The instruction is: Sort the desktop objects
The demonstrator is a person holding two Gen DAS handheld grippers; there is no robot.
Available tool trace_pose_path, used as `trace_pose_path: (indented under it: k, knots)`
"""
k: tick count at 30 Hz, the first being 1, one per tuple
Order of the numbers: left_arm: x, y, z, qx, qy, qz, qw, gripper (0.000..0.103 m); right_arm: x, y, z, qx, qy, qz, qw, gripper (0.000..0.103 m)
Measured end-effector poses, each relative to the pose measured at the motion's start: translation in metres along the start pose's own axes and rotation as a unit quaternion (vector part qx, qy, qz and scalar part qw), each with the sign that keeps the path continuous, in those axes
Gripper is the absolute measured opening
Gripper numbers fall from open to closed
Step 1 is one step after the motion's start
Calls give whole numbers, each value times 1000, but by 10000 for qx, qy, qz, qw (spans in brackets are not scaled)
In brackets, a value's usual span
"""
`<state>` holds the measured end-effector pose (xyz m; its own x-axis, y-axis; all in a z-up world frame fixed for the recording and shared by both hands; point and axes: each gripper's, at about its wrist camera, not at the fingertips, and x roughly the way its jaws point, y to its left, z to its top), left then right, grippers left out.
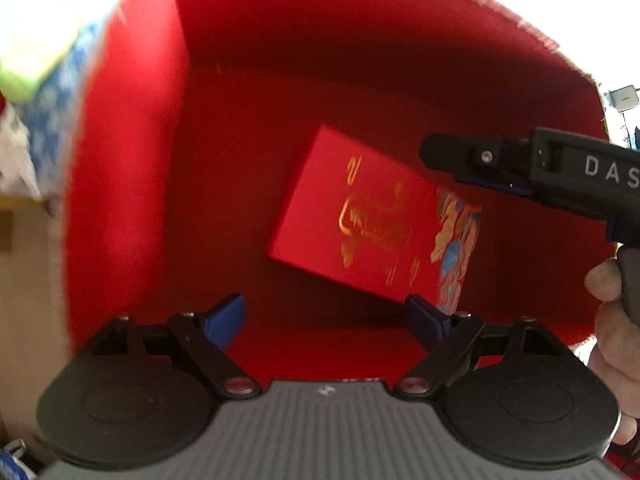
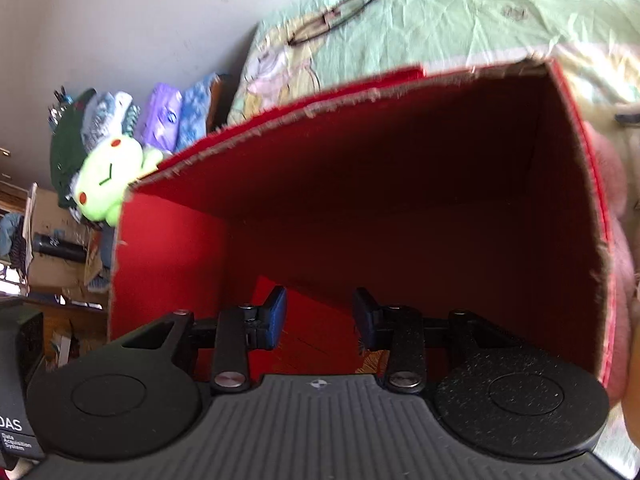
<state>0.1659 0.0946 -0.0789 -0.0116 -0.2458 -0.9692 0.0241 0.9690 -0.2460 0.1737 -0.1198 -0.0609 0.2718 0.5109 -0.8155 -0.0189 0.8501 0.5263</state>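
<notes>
Below our left gripper [image 1: 325, 322], whose jaws stand wide and empty, a red gift box [image 1: 360, 216] lies flat inside the big red carton [image 1: 128, 160]. Our right gripper [image 2: 320, 322], half open, holds nothing above the same gift box.

The big box [image 1: 132, 160] is red inside, the flat packet [image 1: 360, 216] red with gold lettering (one end multicoloured), the plush toy [image 2: 108, 176] lime green.

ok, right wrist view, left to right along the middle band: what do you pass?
Black cylinder on the shelf → green plush toy → red box's left wall → box's dark interior → box's right edge → pink fabric beyond it.
</notes>
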Motion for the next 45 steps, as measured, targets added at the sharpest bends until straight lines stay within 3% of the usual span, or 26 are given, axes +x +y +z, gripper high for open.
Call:
trace_pose_path:
  k: [3,5,11,14,17,20,24,26,29,34,39,41,43,45]
  knots:
    - [19,1,10,-269,399,-111,9988,85,1,-4,-1,-112,151,-282,9994,41]
    - [23,-2,16,-298,560,-249,9977,85,-9,-5,-2,-201,81,-214,9995,41]
    - [24,-26,19,318,814,58,9962,85,-33,-16,-3,-58,-125,125,9998,40]
    - [9,-38,20,647,660,252,9954,85,-30,-8,-5,-281,-266,-98,9992,40]
    - [-2,-47,26,829,466,539,9940,88,-31,-5,-10,-380,-364,-46,9986,41]
    - [10,-48,34,800,760,586,9922,88,-34,-10,-9,-271,-357,20,9990,41]
    - [26,-37,43,393,1176,353,9917,89,-45,-11,-5,-283,-467,63,9985,39]
    - [28,-34,52,149,1148,174,9931,90,-46,-6,-4,-386,-603,-44,9974,39]
    - [38,-47,66,204,1177,79,9928,98,-52,-7,-2,-312,-729,-27,9968,39]
    - [42,-86,79,918,856,39,9921,102,-58,-12,0,-304,-779,38,9965,38]
    - [42,-120,89,1747,349,-144,9839,102,-66,-19,3,-1,-1005,184,9948,38]
    - [41,-134,88,2232,145,-311,9742,101,-71,-20,2,76,-1142,241,9931,38]
    - [36,-151,82,2905,-316,-275,9560,102,-79,-22,0,164,-1347,241,9905,39]
    - [34,-163,82,3109,-413,-324,9490,101,-85,-25,-2,254,-1524,137,9879,42]
